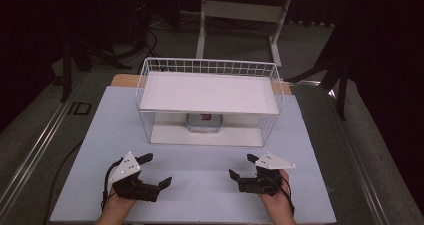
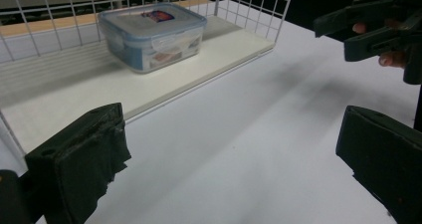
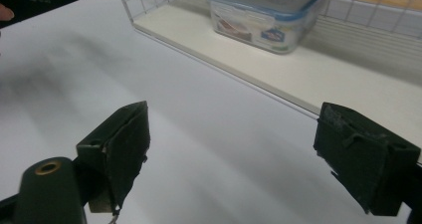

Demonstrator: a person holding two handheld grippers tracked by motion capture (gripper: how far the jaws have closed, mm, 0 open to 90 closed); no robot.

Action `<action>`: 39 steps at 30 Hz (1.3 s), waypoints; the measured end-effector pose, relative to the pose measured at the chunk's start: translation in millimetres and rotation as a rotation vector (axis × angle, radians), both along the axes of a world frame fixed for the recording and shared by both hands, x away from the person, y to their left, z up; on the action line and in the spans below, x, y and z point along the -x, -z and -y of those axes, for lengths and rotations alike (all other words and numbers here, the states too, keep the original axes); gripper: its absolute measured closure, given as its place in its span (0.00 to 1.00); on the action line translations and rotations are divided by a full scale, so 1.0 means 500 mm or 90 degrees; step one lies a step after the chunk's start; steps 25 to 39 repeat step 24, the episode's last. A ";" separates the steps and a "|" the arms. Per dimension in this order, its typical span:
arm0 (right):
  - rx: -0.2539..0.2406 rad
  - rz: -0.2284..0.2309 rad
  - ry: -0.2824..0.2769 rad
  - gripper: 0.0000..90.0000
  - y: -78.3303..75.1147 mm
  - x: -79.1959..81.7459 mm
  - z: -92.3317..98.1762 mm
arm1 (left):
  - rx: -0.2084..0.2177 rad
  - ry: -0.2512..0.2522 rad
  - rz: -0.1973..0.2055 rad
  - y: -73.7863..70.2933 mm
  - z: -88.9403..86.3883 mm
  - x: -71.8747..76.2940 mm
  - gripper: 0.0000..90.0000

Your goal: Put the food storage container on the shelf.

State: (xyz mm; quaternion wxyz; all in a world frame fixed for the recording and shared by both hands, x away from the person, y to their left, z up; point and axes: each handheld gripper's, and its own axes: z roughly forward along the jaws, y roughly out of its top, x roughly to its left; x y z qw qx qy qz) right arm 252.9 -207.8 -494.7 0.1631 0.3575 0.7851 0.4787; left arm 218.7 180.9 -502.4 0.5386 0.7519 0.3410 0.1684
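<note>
Tools left (image 1: 157, 170) and right (image 1: 241, 166) gape wide, empty, over the table (image 1: 200, 185).

This looks like a lab or test room set up for recording, not a home. A pale work table (image 1: 200, 195) stands in a pool of light while everything around it is dark. The floor is grey carpet (image 1: 240, 40) with cables (image 1: 147, 40) trailing across it, dark stand legs (image 1: 75, 60) at both sides, and a white height-adjustable desk frame (image 1: 240, 15) behind. A metal rail (image 1: 35, 145) runs along the table's left.
</note>
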 end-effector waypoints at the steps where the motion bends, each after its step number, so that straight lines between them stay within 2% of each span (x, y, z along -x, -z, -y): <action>1: 0.000 0.000 0.004 0.16 0.004 0.000 0.006 | 0.002 0.000 -0.001 0.004 -0.001 -0.001 0.01; 5: 0.011 0.003 0.006 0.16 0.018 -0.005 0.020 | 0.003 0.001 -0.003 0.014 -0.002 -0.004 0.01; 8: 0.007 0.002 0.006 0.16 0.026 -0.011 0.028 | 0.011 0.003 0.000 0.016 -0.002 -0.005 0.01; 10: -0.006 0.001 0.010 0.16 0.027 -0.014 0.034 | 0.004 0.004 -0.001 0.018 0.001 -0.006 0.01; 15: 0.005 0.010 0.023 0.17 0.030 -0.019 0.042 | 0.003 0.006 0.000 0.020 0.005 -0.006 0.01; 17: -0.002 0.011 0.018 0.16 0.032 -0.022 0.046 | 0.006 0.006 -0.002 0.021 0.006 -0.006 0.01; 24: -0.003 0.016 0.017 0.16 0.033 -0.028 0.048 | -0.003 0.010 -0.002 0.024 0.009 -0.004 0.01; 39: -0.003 0.016 0.017 0.16 0.033 -0.028 0.048 | -0.003 0.010 -0.002 0.024 0.009 -0.004 0.01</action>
